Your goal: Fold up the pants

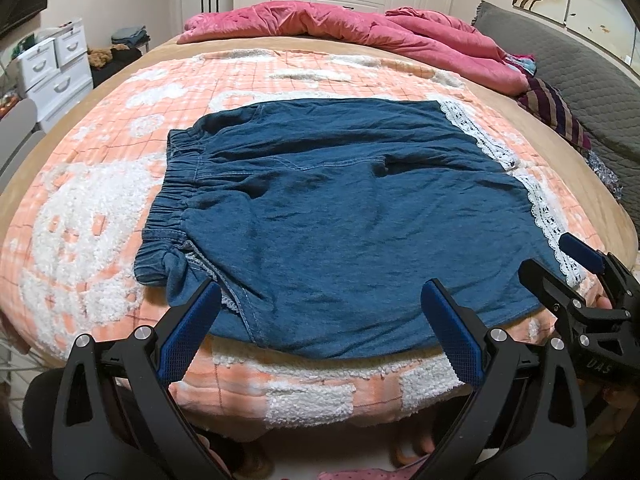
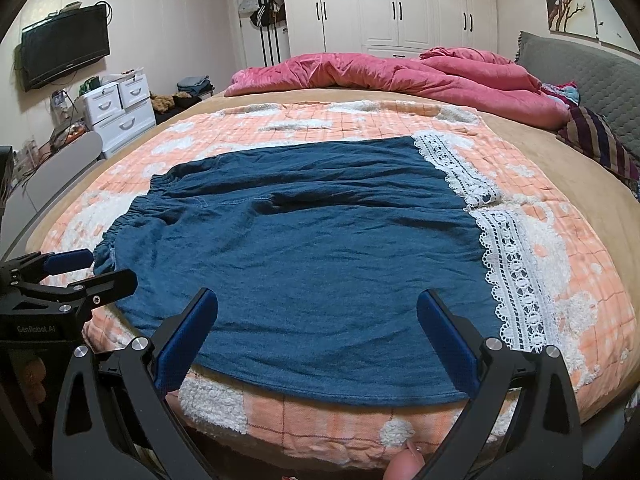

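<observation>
Lying flat on the orange-and-white checked blanket (image 1: 100, 216), the blue denim pants (image 1: 340, 208) are spread across the bed, elastic waistband (image 1: 172, 200) to the left, white lace hem (image 2: 516, 272) to the right. Near edge of the cloth runs along the bed's front edge.

Left gripper (image 1: 320, 320): fingers spread wide, nothing between them, poised over the near edge toward the waistband end. Right gripper (image 2: 316, 328): fingers likewise wide apart and empty, over the near edge toward the lace end. Neither pad appears to touch the fabric yet (hard to be sure at the tips).

Judgement: the step in hand looks like the first grasp of the near edge, ahead of a lengthwise fold away from the person. No fold is made yet; the task is at its start.

To do it well:
- Pinch the near edge at both ends together, catching all layers of denim, not the fluffy blanket beneath.
- Near the waistband corner (image 1: 176, 280) the cloth is bunched; grip beyond the bunch, or flatten it first.
- Lift evenly, carry both ends to the far edge in parallel, so the lace lines up with lace.

Risk: soft denim may sag mid-span and crease.
</observation>
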Demonstrator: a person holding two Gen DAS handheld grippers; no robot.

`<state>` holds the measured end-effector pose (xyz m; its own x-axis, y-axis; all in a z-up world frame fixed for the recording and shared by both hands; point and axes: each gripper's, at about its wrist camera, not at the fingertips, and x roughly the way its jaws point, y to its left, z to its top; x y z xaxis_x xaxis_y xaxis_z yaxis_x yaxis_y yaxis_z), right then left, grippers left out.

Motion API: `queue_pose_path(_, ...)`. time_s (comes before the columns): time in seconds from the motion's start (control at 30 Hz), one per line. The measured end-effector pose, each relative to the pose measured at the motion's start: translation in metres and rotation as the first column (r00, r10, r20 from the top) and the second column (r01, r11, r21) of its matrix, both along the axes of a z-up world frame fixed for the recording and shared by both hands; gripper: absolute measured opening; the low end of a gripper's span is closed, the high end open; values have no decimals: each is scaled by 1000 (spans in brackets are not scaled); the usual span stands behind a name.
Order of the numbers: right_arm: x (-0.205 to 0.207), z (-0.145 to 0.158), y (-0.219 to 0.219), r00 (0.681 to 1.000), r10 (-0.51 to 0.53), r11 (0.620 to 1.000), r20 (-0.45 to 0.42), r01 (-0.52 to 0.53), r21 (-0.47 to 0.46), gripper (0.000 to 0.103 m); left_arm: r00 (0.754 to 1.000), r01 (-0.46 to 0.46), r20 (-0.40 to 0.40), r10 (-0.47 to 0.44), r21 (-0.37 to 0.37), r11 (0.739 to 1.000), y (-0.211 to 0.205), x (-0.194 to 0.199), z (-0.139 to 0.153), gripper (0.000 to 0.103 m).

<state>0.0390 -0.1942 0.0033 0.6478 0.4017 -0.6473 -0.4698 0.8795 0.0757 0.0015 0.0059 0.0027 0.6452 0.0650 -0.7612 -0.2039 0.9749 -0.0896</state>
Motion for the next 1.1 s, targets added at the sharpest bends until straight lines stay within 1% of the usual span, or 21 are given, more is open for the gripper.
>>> queue_pose_path(0.57, 1, 0, 6, 1000, -4, 1000, -2, 4, -17, 99, 1000, -1, -1, 1, 2, 1000, 7, 0, 0, 94)
queue_pose_path(0.77, 8, 7, 15, 1000, 5, 999, -5, -5, -38, 99, 1000, -2, -17, 2, -4, 1000, 14, 5, -1, 94)
queue_pose_path(0.9, 22, 16, 27, 999, 41, 998, -13, -42, -54, 99, 1000, -5, -27, 5, -16, 1000, 25, 13, 0, 94)
queue_pose_path(1.03, 48, 21, 47, 990, 116, 992, -80, -120, -42, 99, 999, -31, -40, 30, -29, 999, 53, 28, 4, 94)
queue_pose_path(1.1, 66, 24, 64, 985, 147, 986, -94, -153, -62, 99, 997, -61, -50, 59, -28, 998, 71, 39, 6, 94)
